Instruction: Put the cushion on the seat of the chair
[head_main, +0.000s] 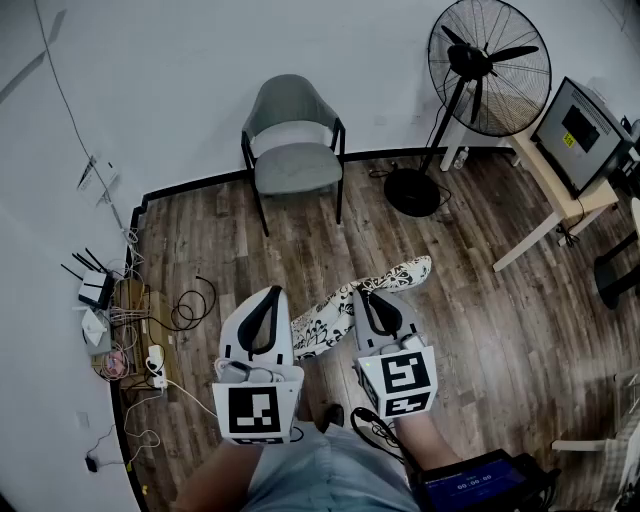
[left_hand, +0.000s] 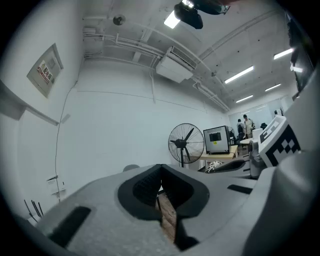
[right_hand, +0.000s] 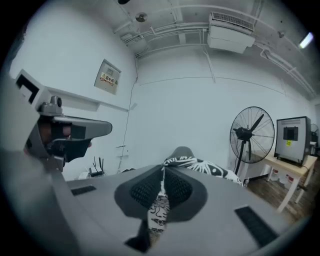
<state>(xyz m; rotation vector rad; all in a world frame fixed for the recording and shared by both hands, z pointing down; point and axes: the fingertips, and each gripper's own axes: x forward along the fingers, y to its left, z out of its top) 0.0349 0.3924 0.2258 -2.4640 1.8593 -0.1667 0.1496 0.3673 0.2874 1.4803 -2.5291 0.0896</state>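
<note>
A grey chair (head_main: 293, 165) stands against the far wall, nothing on its seat. The black-and-white patterned cushion (head_main: 325, 318) hangs above the wooden floor between my two grippers, far short of the chair. My right gripper (head_main: 362, 293) is shut on the cushion's edge. In the right gripper view the fabric (right_hand: 210, 169) is pinched between the pads (right_hand: 150, 190) and spreads out beyond the tips (right_hand: 163, 169), with the chair's back (right_hand: 182, 151) behind it. My left gripper (head_main: 273, 293) sits just left of the cushion's near end. Its jaws (left_hand: 160, 172) meet at the tips, with only floor showing behind them.
A tall pedestal fan (head_main: 487, 70) stands right of the chair. Beyond it a wooden table (head_main: 560, 190) carries a monitor (head_main: 583, 122). Routers, a power strip and loose cables (head_main: 120, 330) lie along the left wall. A screen device (head_main: 470, 485) sits at my lower right.
</note>
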